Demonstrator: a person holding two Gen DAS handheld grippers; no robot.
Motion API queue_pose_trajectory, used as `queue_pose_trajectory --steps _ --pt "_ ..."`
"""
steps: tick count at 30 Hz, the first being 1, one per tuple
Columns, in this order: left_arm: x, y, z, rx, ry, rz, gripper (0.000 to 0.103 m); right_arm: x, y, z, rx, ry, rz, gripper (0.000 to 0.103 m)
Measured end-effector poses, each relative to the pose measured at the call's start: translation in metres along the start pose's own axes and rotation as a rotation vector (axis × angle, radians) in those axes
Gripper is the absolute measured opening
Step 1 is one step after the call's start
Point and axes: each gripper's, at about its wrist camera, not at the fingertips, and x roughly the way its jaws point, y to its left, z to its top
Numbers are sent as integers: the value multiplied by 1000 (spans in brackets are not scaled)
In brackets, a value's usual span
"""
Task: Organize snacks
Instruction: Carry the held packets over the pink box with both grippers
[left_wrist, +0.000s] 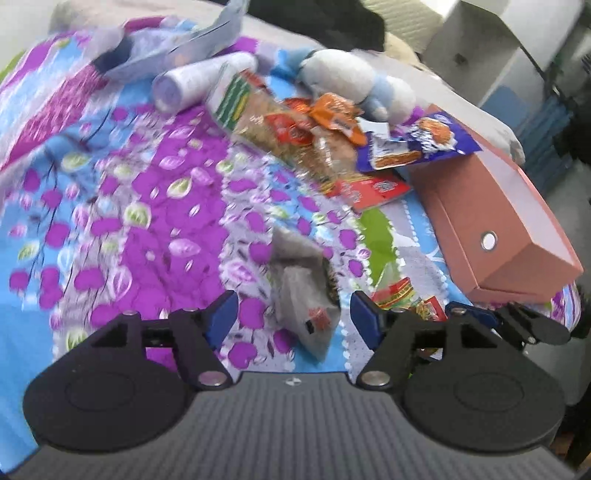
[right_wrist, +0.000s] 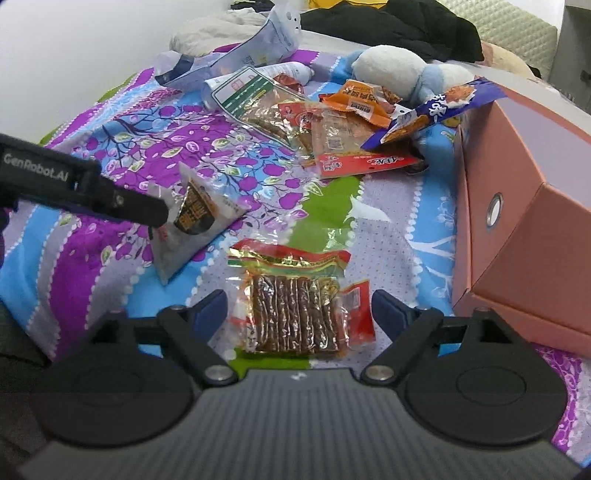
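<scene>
A grey triangular snack packet (left_wrist: 303, 295) with a dark label lies on the flowered bedcover (left_wrist: 147, 206), between the fingers of my open left gripper (left_wrist: 294, 310); the pads stand clear of it. In the right wrist view the same packet (right_wrist: 199, 221) lies by a black left finger (right_wrist: 129, 203). A clear packet of brown sticks (right_wrist: 295, 314) with a red and gold top lies flat between the wide-open fingers of my right gripper (right_wrist: 299, 306), untouched. More snack packets form a loose pile (right_wrist: 332, 122) farther back.
A pink cardboard box (right_wrist: 517, 221) with a round metal eyelet stands on the right, close to the right gripper. A blue and white plush toy (right_wrist: 399, 70), a white roll (left_wrist: 199, 81) and a pale blue bag (right_wrist: 236, 59) lie behind the pile. Dark clothes are at the back.
</scene>
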Motion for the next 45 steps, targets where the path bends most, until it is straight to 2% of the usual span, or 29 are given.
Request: queue_pose_trajectory --steps 8,13,17,19,20,21,23,31,38,39,40,45 --pt "18 -27 11 171 -13 7 72 4 -8 4 -8 -21 20 86" --pt "43 -29 12 192 38 59 72 17 -9 -1 6 30 20 86" --pt "57 -25 6 182 63 81 68 17 -4 -6 22 26 29 84" --pt "56 -26 3 190 47 95 62 14 -2 -6 25 16 32 74" --pt "56 -26 3 185 42 89 54 13 -1 -6 25 9 23 72" --pt "54 -25 3 169 39 85 52 11 -1 -5 24 3 9 64" --pt "50 -24 2 146 34 91 48 8 -3 -2 31 2 12 60" --pt "23 -25 2 71 8 93 46 -8 -12 11 102 -18 -21 52" --pt "-12 -42 8 46 -62 64 46 -32 -17 22 128 -61 -58 45" --pt "-16 -44 9 42 -70 61 46 -36 -18 23 133 -69 -67 27" --pt "-20 -47 10 38 -78 58 46 -39 -19 24 142 -67 -58 17" --pt "-32 -59 14 24 -100 43 46 -45 -28 26 166 -82 -71 11"
